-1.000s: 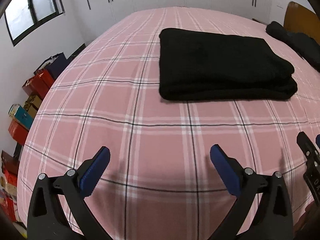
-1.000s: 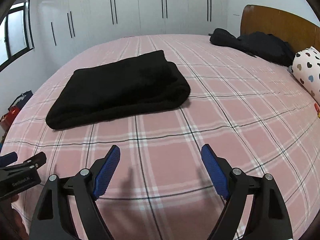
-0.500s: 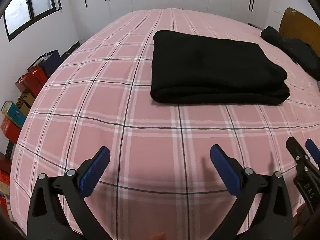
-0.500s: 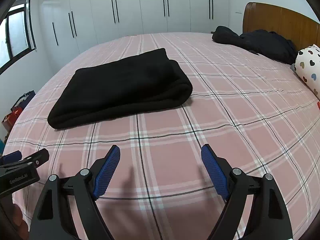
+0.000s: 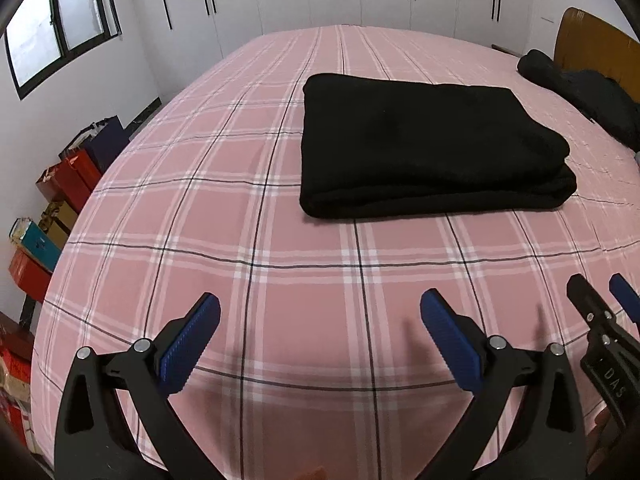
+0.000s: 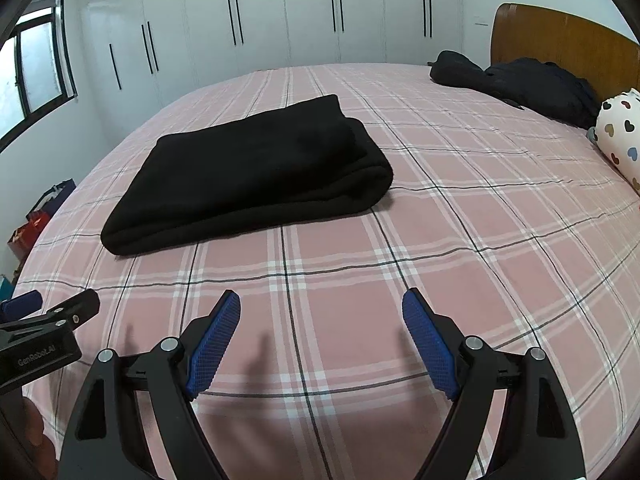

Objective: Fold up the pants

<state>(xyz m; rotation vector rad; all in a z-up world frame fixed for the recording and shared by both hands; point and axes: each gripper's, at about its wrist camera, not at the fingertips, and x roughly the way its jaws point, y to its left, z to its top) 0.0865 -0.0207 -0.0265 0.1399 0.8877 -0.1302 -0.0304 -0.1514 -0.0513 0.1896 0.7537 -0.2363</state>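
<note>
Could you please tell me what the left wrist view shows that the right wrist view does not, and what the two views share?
Only the left wrist view shows the row of colourful boxes on the floor beside the bed. Only the right wrist view shows the heart-print pillow near the headboard. Both show the folded black pants lying flat on the pink plaid bed, the dark clothes pile by the wooden headboard, the white wardrobes, and both tongs, left and right, open and empty, apart from the pants.

pants [image 5: 432, 148] on bed [image 5: 200, 248] — headboard [image 6: 560, 44] behind
</note>
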